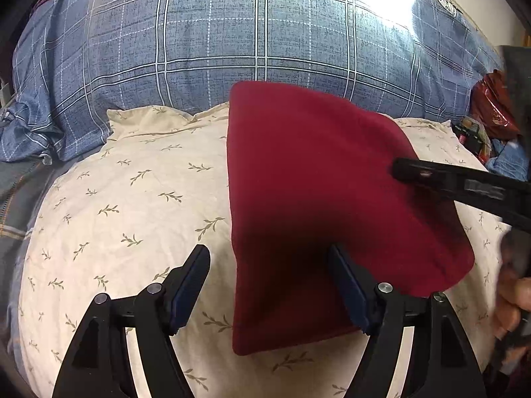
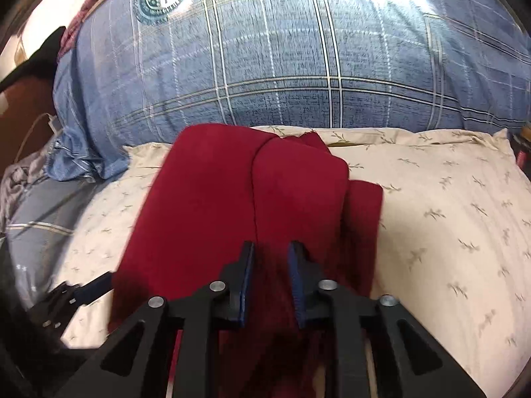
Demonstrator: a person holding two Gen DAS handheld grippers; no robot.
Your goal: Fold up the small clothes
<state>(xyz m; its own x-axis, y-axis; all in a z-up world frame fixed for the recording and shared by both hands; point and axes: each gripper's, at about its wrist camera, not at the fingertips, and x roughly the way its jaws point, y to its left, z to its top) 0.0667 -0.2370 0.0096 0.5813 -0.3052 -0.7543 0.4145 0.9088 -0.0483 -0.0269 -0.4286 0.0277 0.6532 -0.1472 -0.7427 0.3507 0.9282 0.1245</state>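
A dark red garment (image 1: 318,205) lies folded on a cream pillow with a leaf print (image 1: 139,192). My left gripper (image 1: 270,252) is open wide at the garment's near left edge, its right finger over the cloth and its left finger over the pillow, holding nothing. My right gripper (image 1: 398,169) reaches in from the right onto the cloth. In the right wrist view the garment (image 2: 205,205) shows a fold seam down its middle. My right gripper (image 2: 270,248) is nearly closed, with red cloth between its blue pads.
A blue plaid duvet (image 1: 252,33) rises behind the pillow. A red shiny bag and small items (image 1: 491,106) lie at the far right. A white cable (image 2: 36,126) and rumpled bedding sit at the left. The left gripper also shows in the right wrist view (image 2: 76,295).
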